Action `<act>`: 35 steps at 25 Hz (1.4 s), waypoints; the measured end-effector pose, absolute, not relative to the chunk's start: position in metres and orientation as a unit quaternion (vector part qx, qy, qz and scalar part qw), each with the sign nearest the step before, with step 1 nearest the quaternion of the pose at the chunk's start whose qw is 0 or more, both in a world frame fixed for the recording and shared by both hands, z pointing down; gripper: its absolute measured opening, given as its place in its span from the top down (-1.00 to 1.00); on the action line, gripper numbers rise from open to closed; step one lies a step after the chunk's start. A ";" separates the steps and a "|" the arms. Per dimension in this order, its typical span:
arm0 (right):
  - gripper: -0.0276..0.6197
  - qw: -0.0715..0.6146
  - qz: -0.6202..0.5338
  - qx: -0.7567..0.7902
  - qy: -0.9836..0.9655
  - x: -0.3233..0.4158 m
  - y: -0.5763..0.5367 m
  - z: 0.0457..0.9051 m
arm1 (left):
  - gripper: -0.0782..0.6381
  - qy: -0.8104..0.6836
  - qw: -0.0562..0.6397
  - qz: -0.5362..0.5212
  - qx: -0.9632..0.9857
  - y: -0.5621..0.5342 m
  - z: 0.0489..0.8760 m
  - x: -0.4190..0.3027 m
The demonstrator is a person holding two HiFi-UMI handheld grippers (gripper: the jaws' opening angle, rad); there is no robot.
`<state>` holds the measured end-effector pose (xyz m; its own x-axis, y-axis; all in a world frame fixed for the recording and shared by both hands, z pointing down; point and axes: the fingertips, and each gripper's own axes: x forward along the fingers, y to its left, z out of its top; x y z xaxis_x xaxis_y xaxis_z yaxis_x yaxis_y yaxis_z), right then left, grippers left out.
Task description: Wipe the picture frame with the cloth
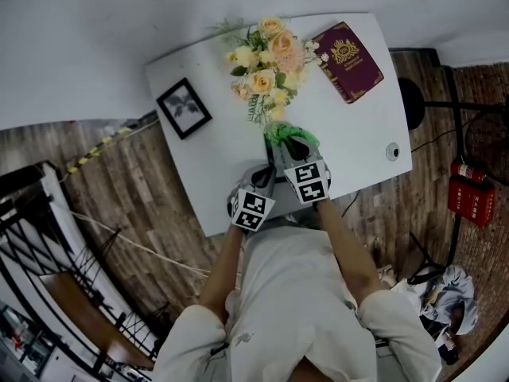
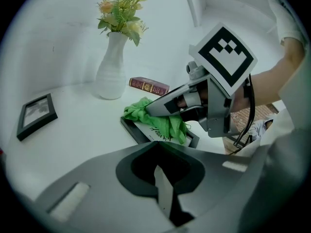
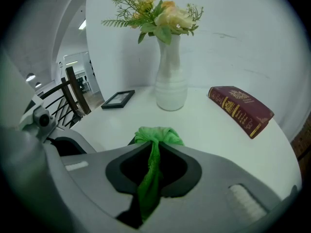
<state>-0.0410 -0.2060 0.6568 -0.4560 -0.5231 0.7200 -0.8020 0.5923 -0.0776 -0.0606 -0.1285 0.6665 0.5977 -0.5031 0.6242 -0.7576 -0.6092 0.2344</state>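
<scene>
While the right gripper (image 3: 150, 191) has its jaws clamped on the green cloth (image 3: 156, 136), pressing it onto the picture frame (image 2: 132, 128) lying flat at the desk's (image 1: 350, 142) near edge, the left gripper (image 2: 163, 193) hovers beside it, jaws together and empty. Farther off stand a second frame (image 1: 184, 108) at ten o'clock, flowers (image 1: 266, 58) at twelve and a red book (image 1: 347, 60) at one.

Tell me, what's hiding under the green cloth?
A black picture frame lies flat under the green cloth, which the right hand-held gripper pinches. A bit of a dark drawing peeks out; the rest of the picture is covered.
</scene>
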 end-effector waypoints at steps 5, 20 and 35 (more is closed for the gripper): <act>0.78 0.341 0.205 0.418 -0.817 -0.023 -0.209 0.655 | 0.73 -0.370 0.246 0.258 0.858 -0.129 0.666 -0.061; 0.78 0.349 0.197 0.496 -0.770 0.052 -0.213 0.635 | 0.73 -0.367 0.239 0.267 0.859 -0.129 0.668 -0.064; 0.78 0.284 0.186 0.433 -0.835 -0.012 -0.179 0.592 | 0.73 -0.362 0.240 0.261 0.862 -0.128 0.665 -0.060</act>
<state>-0.0117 -0.1789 0.5920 -0.4634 -0.6178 0.6353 -0.8293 0.5550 -0.0651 -0.0598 -0.1285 0.6655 0.6023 -0.4990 0.6230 -0.7489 -0.6234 0.2247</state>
